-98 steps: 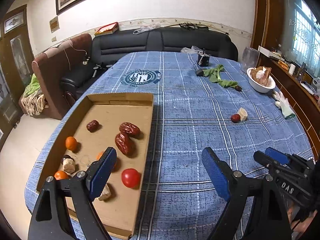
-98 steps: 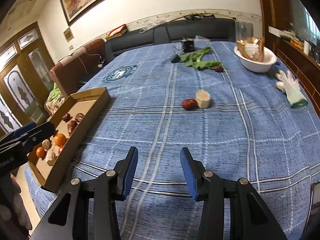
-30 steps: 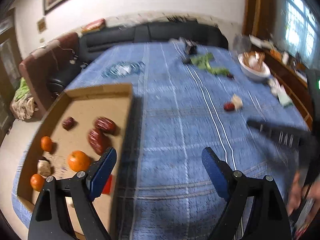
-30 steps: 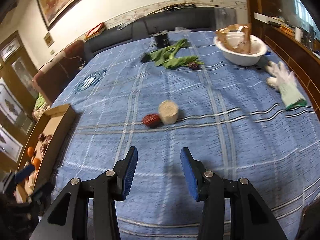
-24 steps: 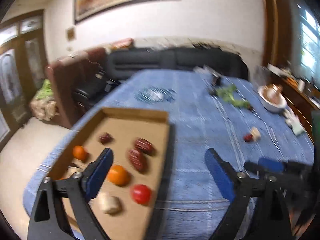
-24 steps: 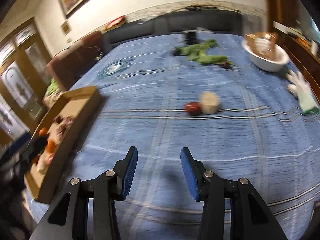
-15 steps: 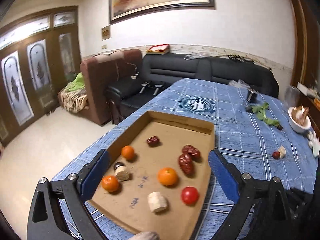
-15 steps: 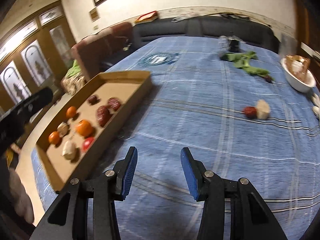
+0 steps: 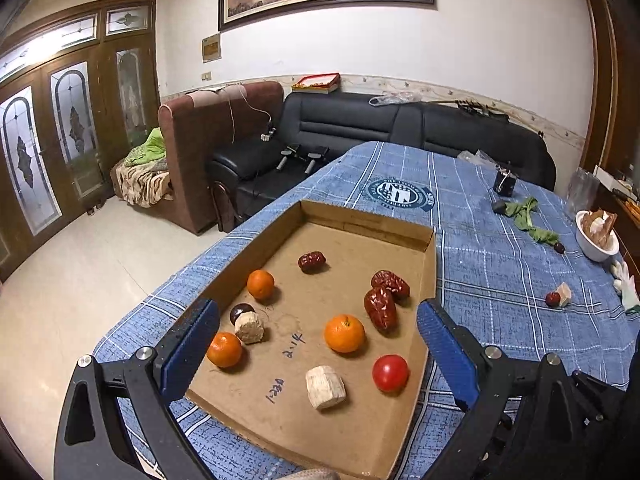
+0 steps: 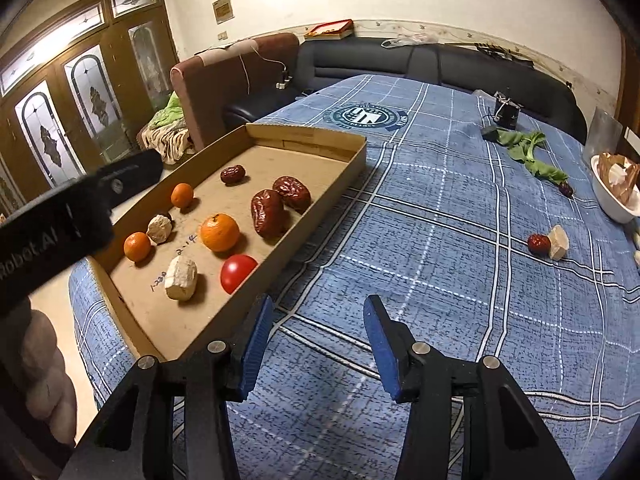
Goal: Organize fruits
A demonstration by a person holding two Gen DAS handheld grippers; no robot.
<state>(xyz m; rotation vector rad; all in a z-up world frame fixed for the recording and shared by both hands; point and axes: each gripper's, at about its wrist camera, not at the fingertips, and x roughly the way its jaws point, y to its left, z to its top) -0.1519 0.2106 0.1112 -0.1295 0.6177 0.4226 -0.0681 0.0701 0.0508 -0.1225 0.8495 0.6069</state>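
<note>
Left wrist view is showing a blue plaid tablecloth [image 9: 500, 264] bearing a round emblem, black sofa [image 9: 360, 128] behind. Cardboard tray [image 9: 430, 256], pen-marked "2.14", is holding oranges, dates, a tomato [image 9: 390, 373]. Left gripper [image 9: 320, 344] is gaping wide, empty; right gripper [image 10: 316, 340], empty, is opening.

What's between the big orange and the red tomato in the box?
Nothing: only bare cardboard lies between the big orange and the red tomato in the box. The left wrist view shows it best.

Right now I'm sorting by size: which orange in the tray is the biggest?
The orange mid-tray, beside the two large dates; the other two hug the left wall.
</note>
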